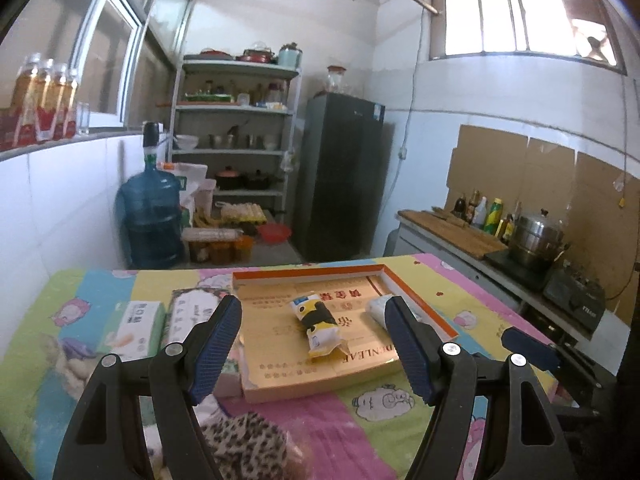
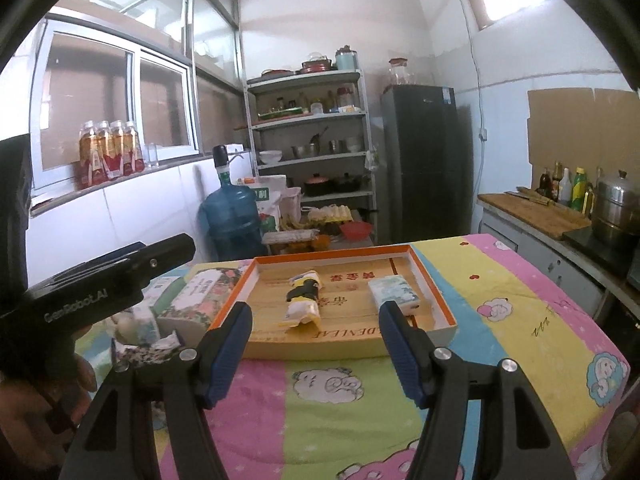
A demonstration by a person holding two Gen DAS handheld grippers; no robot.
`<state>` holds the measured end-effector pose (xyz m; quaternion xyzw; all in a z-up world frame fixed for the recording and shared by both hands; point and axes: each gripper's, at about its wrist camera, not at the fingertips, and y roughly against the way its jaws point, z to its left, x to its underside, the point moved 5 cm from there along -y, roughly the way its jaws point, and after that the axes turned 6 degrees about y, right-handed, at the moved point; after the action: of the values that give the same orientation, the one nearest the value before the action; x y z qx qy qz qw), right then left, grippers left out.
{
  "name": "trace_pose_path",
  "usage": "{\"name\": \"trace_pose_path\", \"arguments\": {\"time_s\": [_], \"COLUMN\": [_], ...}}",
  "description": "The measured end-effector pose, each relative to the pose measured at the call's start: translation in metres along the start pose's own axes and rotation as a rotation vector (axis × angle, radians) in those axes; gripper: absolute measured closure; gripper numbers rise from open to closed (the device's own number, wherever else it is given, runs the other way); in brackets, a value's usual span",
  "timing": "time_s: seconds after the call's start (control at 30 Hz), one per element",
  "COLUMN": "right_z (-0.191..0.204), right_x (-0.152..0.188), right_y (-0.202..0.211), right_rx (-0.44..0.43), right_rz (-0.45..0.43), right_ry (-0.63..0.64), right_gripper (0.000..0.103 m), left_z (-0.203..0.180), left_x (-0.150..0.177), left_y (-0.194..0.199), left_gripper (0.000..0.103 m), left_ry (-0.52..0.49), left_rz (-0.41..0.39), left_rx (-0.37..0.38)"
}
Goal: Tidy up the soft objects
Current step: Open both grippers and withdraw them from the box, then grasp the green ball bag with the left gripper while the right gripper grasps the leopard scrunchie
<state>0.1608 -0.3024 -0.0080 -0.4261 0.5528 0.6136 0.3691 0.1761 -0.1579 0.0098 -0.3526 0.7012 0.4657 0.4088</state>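
Note:
A shallow orange-rimmed box lid [image 1: 424, 302] [image 2: 434, 292] lies on the table. In it lie a yellow-and-black soft packet [image 1: 318, 324] [image 2: 304, 300] and a white-green tissue pack [image 1: 380, 306] [image 2: 394, 290]. Left of the tray lie a floral tissue pack [image 1: 188, 308] [image 2: 200, 290] and a green-white tissue pack [image 1: 136, 328] [image 2: 160, 290]. A leopard-print soft item [image 1: 248, 444] lies near the front edge. My left gripper [image 1: 314, 344] is open and empty above the tray's near side. My right gripper [image 2: 316, 344] is open and empty in front of the tray.
The table wears a colourful cartoon cloth [image 2: 520, 292]. Behind stand a blue water jug [image 1: 150, 216], a metal shelf rack [image 1: 236, 136], a dark fridge [image 1: 340, 176] and, right, a counter with a steel pot [image 1: 538, 240] and bottles. The left gripper's body [image 2: 92, 292] shows at the left.

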Motion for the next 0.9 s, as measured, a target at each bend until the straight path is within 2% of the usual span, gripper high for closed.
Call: {"name": "trace_pose_path", "arguments": {"time_s": [0.37,0.63,0.9], "right_z": [0.037,0.064,0.084], "right_x": [0.008,0.019,0.038], "right_y": [0.024,0.039,0.03], "right_rx": [-0.027,-0.042,-0.099], "right_rz": [-0.034,-0.041,0.009], "right_ry": [0.01,0.032,0.024], "right_gripper": [0.037,0.037,0.037], "left_z": [0.014,0.038,0.082], "left_x": [0.014,0.026,0.045], "left_y": [0.059,0.09,0.113], "left_gripper": [0.027,0.027,0.027], "left_ry": [-0.034,-0.009,0.002], "left_rz": [-0.074,-0.082,-0.122], "left_rx": [-0.034,-0.042,-0.143]}}
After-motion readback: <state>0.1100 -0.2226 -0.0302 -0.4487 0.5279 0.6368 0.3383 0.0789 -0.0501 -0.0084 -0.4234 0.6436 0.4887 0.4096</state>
